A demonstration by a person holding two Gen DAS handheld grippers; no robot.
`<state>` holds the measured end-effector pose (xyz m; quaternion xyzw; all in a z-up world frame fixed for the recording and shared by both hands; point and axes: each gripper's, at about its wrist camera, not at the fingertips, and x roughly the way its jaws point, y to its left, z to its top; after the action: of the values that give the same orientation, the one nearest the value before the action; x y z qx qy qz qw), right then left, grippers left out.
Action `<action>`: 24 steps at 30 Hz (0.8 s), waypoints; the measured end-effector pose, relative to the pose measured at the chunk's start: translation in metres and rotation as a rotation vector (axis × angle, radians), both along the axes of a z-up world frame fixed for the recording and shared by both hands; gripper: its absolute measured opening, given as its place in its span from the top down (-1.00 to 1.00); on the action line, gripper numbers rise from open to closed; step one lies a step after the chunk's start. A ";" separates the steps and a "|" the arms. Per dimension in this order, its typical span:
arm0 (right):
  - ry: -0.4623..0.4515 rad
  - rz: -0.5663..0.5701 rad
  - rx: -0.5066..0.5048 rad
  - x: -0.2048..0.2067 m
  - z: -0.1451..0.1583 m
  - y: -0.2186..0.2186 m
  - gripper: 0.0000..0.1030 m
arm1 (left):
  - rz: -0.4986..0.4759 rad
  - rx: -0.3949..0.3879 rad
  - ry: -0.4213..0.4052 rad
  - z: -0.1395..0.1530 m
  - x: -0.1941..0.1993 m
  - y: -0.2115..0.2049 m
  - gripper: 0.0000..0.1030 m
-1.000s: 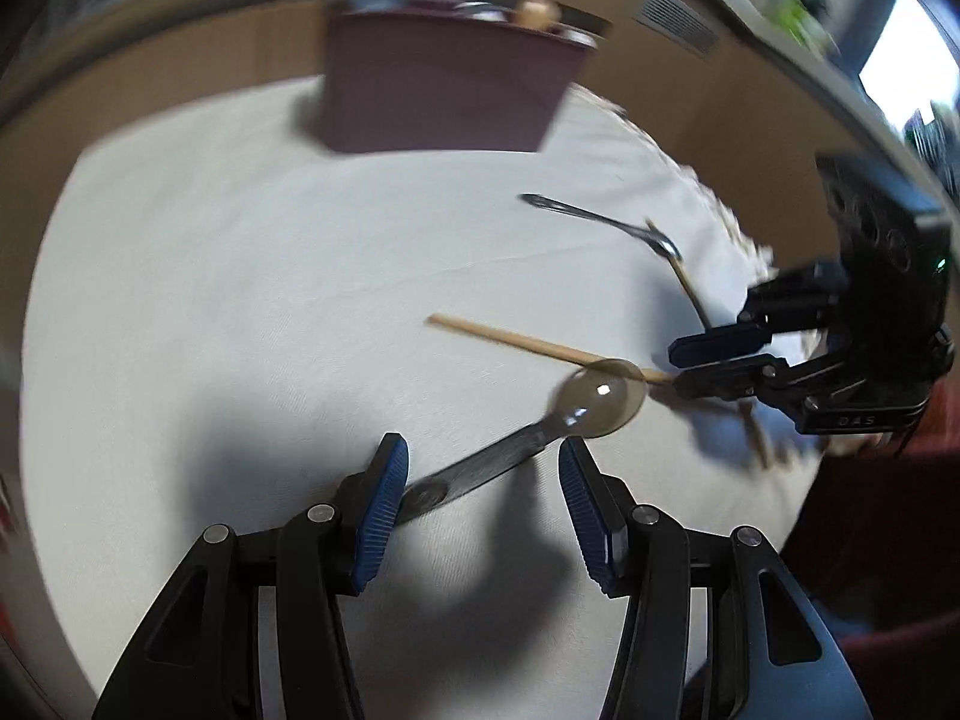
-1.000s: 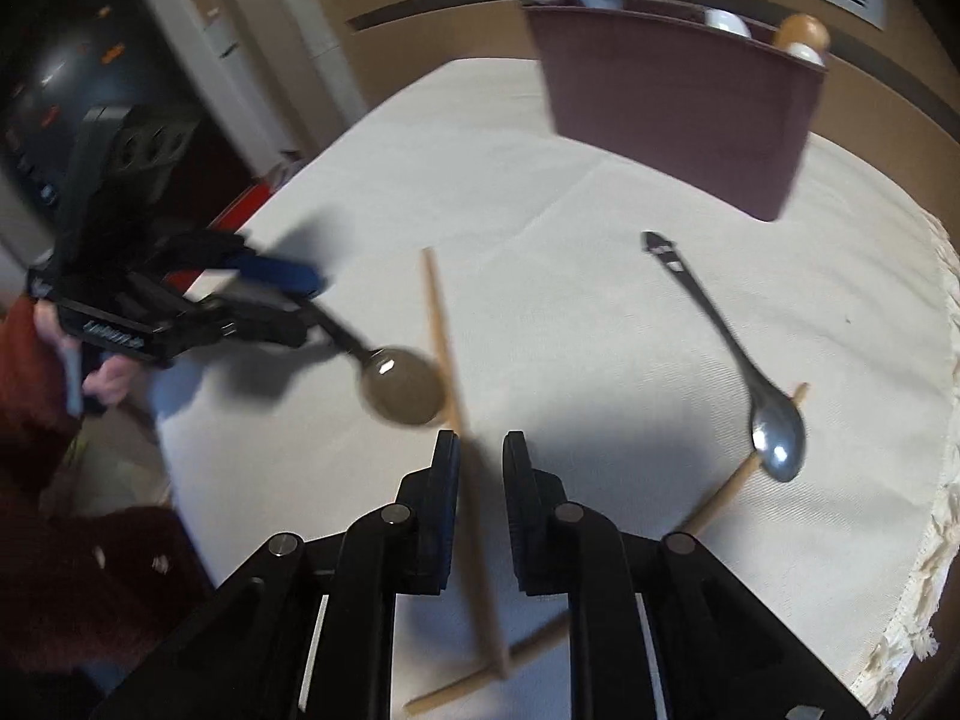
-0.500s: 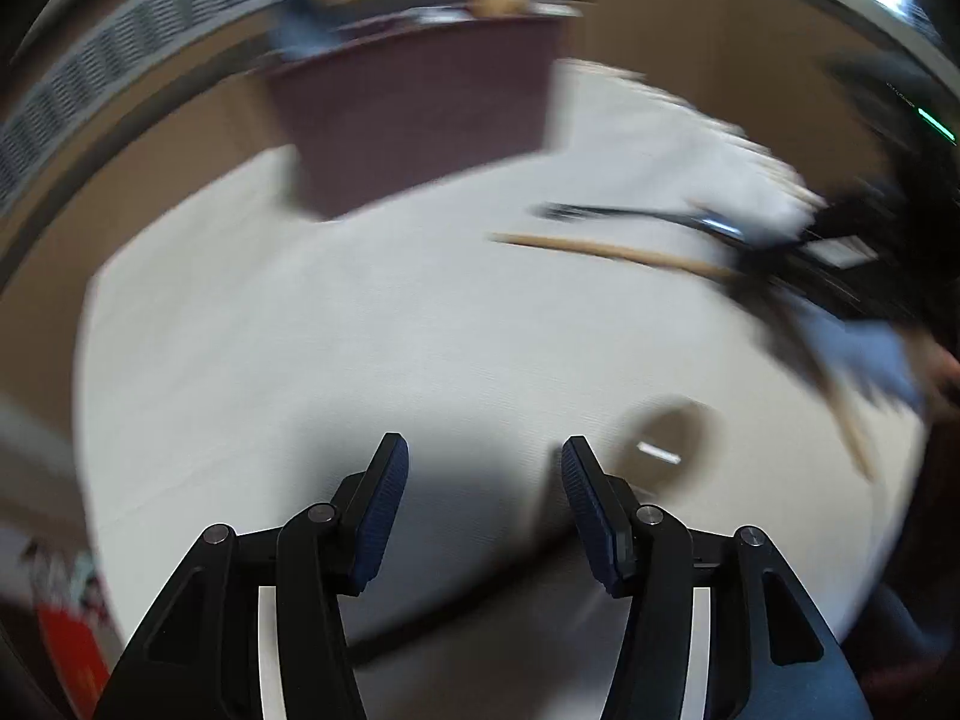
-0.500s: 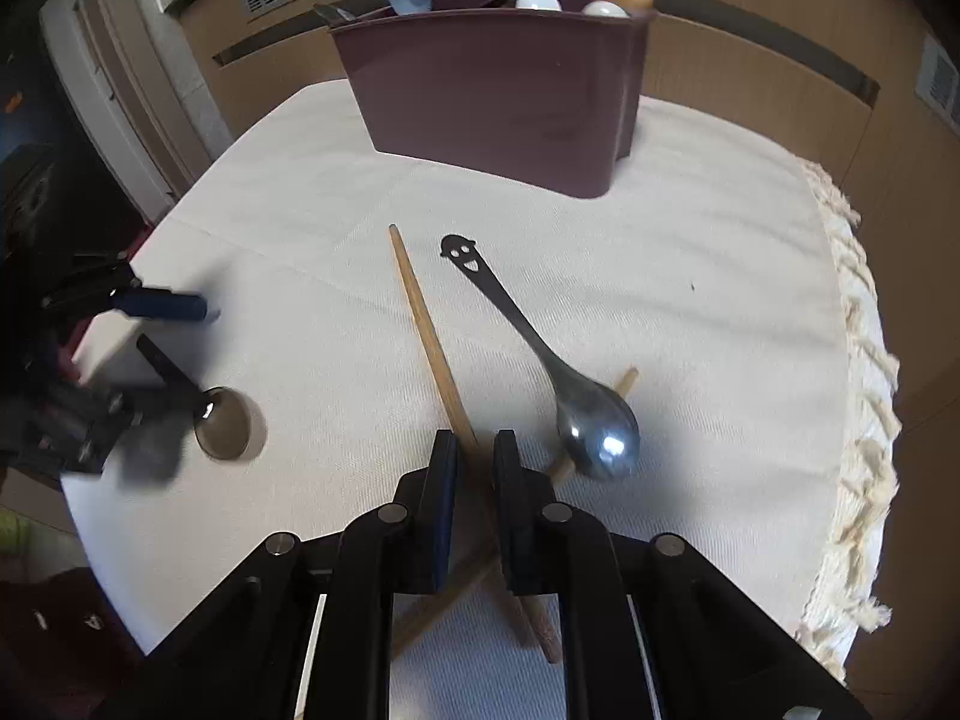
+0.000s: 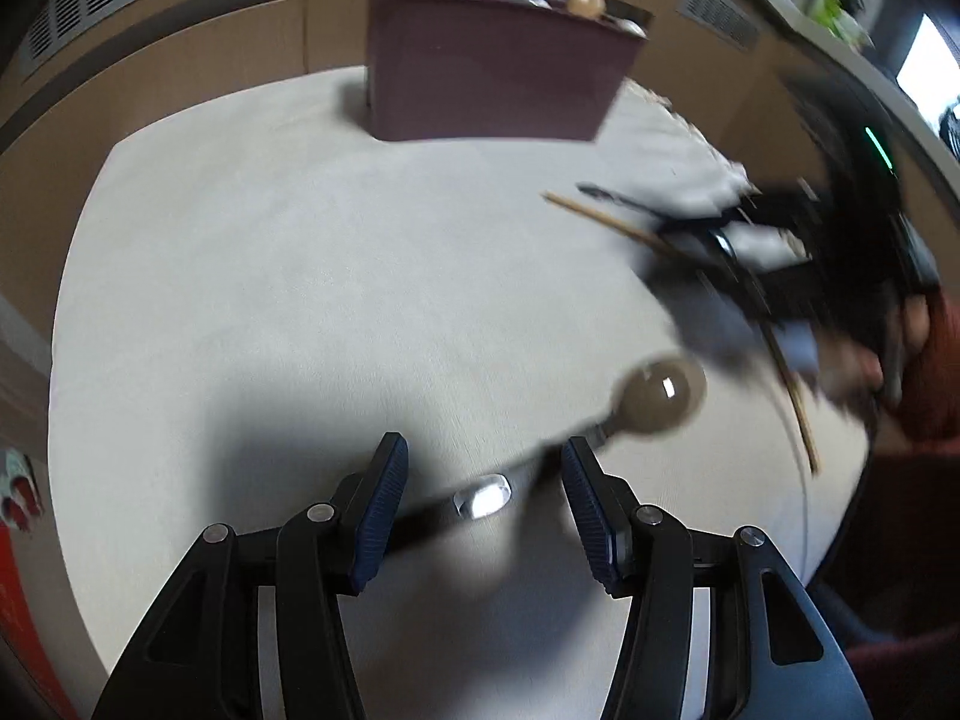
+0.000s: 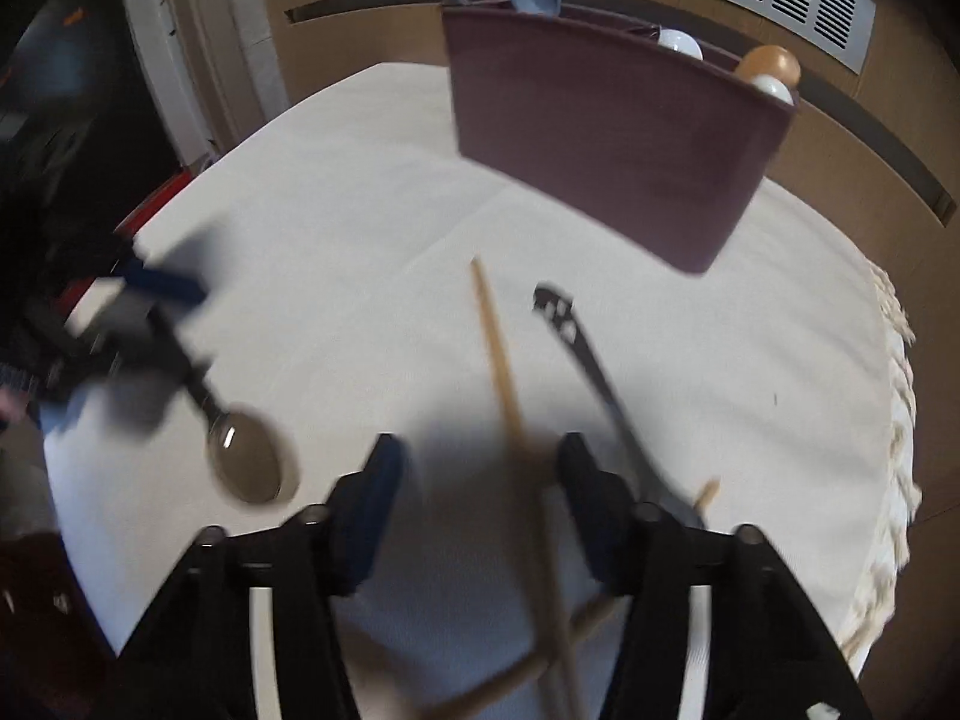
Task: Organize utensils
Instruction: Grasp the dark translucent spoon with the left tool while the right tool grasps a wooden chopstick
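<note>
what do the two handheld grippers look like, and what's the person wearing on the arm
Both are matte black plastic. The left gripper has angular linkage arms with silver pivot screws and ribbed dark blue pads on its fingers. The right gripper looks the same, though blurred; its body shows a small green light. The person's sleeve is dark red knit. No cables show.

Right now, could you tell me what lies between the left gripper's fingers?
In the left wrist view, the dark handle of the round-bowled spoon runs across the gap of the left gripper, with open jaws not pressing it.
</note>
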<state>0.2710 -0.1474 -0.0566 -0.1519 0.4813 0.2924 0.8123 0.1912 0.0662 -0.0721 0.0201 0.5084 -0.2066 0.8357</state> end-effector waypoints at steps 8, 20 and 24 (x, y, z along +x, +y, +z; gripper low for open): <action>0.035 -0.076 0.029 0.036 0.009 0.005 0.91 | -0.223 0.132 -0.081 0.011 -0.026 -0.058 -0.07; 0.015 -0.216 0.161 -0.004 0.031 -0.050 0.91 | -0.064 0.134 -0.073 0.002 0.047 -0.065 -0.05; 0.013 -0.236 0.179 -0.013 0.034 -0.065 0.91 | -0.002 0.048 -0.039 0.005 0.054 -0.061 -0.03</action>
<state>0.2575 -0.2128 -0.0222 -0.0192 0.4730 0.2376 0.8482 0.2450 0.0057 -0.0673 0.0447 0.4969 -0.1945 0.8445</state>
